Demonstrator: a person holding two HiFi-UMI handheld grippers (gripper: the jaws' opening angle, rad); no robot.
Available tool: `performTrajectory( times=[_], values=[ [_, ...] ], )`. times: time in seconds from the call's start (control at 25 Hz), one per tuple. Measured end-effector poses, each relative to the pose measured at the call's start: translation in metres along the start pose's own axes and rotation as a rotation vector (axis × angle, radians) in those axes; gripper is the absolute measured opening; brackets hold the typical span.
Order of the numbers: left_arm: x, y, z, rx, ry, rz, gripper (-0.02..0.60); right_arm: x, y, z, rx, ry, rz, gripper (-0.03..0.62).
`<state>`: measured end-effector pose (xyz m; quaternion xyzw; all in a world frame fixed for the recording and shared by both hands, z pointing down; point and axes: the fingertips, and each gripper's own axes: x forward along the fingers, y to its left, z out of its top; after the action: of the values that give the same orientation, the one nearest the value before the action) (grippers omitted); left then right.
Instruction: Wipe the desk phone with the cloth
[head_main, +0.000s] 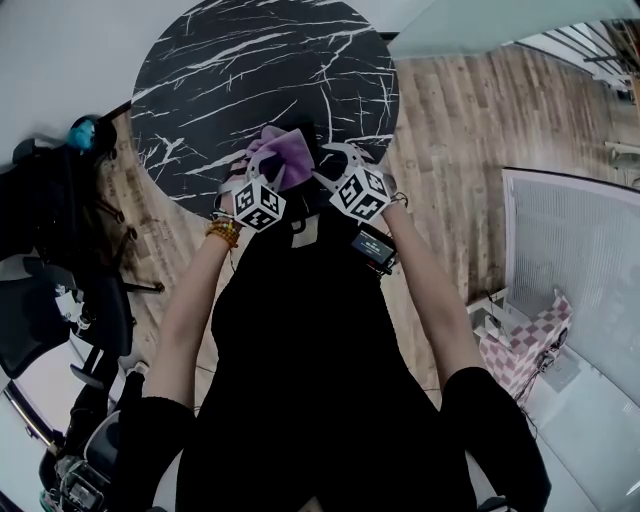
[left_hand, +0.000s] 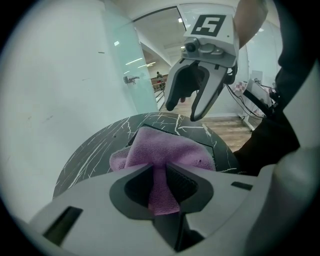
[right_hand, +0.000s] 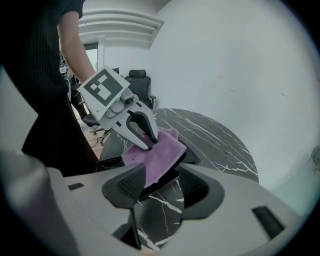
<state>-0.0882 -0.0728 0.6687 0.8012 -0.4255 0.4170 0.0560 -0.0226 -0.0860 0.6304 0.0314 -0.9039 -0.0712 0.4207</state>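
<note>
At the near edge of the round black marble tabletop, my left gripper has its fingers clamped on a fold of the purple cloth. The cloth drapes over the dark desk phone. My right gripper is just beside it, fingers spread apart, gripping nothing. A coiled cord lies beside the phone. Black office chairs stand past the tabletop's left edge, on a wood floor.
</note>
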Motion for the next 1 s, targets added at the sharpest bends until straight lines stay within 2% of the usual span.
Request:
performTrajectory(
  times=[0.6, 1.0],
  values=[
    [-0.002, -0.041, -0.015, 0.004, 0.025, -0.044, 0.086, 0.009, 0.003, 0.008, -0.015, -0.004, 0.016, 0.209],
    [-0.003, -0.06, -0.022, 0.056, 0.043, -0.058, 0.086, 0.008, 0.002, 0.011, -0.022, -0.006, 0.013, 0.209]
  ],
)
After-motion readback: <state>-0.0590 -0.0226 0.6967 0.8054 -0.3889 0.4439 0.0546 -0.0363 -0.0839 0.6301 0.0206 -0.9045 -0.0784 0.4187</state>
